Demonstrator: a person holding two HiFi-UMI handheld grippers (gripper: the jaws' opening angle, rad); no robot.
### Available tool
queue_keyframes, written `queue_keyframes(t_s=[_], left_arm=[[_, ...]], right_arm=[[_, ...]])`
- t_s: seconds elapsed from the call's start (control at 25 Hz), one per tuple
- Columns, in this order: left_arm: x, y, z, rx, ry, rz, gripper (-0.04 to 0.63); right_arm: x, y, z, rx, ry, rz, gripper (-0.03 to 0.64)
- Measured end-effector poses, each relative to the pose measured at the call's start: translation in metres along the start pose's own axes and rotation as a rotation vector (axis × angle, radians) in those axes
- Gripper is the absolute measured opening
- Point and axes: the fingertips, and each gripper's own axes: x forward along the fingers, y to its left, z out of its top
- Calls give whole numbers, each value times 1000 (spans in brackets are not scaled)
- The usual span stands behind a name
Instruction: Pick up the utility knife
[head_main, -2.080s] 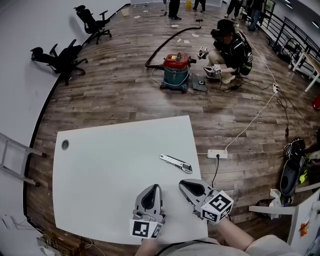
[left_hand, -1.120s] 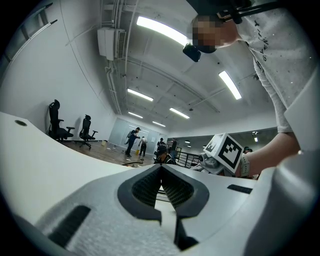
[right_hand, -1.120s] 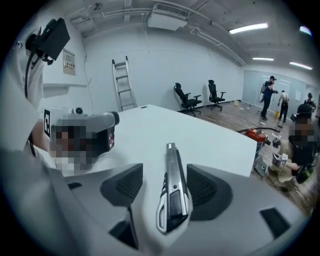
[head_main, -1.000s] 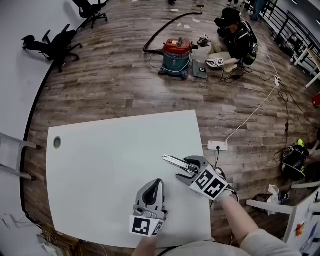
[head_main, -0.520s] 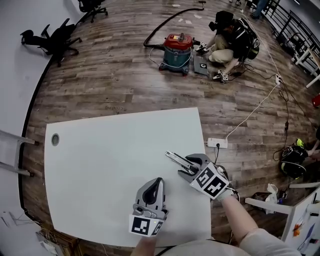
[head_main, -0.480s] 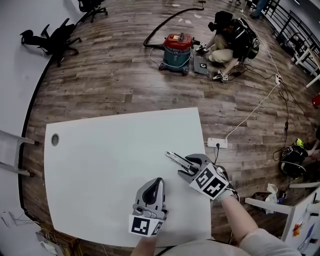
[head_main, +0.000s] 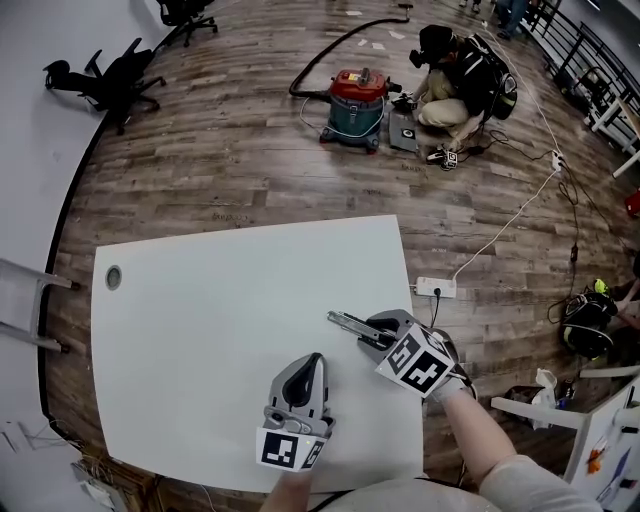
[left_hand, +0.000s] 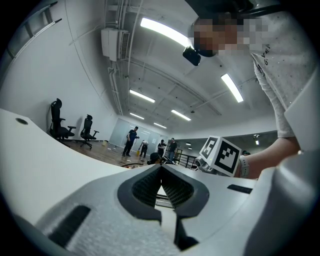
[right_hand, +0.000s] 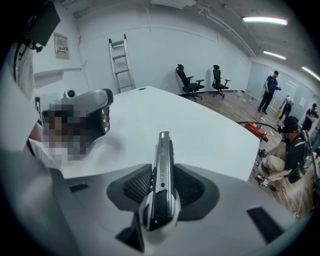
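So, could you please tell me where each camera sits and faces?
Head view: on the person's head, facing steeply down at the table; left tongs, right tongs, forearm.
Left gripper view: on left tongs, level across the table; shut jaws.
Right gripper view: on right tongs, tilted down; jaws closing on the utility knife.
Shared: head and right views show the knife.

White counter (head_main: 220, 320) sits lower middle, shop vac (head_main: 355, 108) and a crouching person (head_main: 462, 80) up top, office chairs (head_main: 105, 85) upper left, power strip (head_main: 436, 287) just right of the counter.
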Motion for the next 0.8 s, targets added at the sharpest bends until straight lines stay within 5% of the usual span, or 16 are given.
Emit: queue_keyframes(t_s=[0.8], left_arm=[[-30,-16,23,23,-30,27,8]], right_arm=[[-37,26,17,298,-263,143,133]])
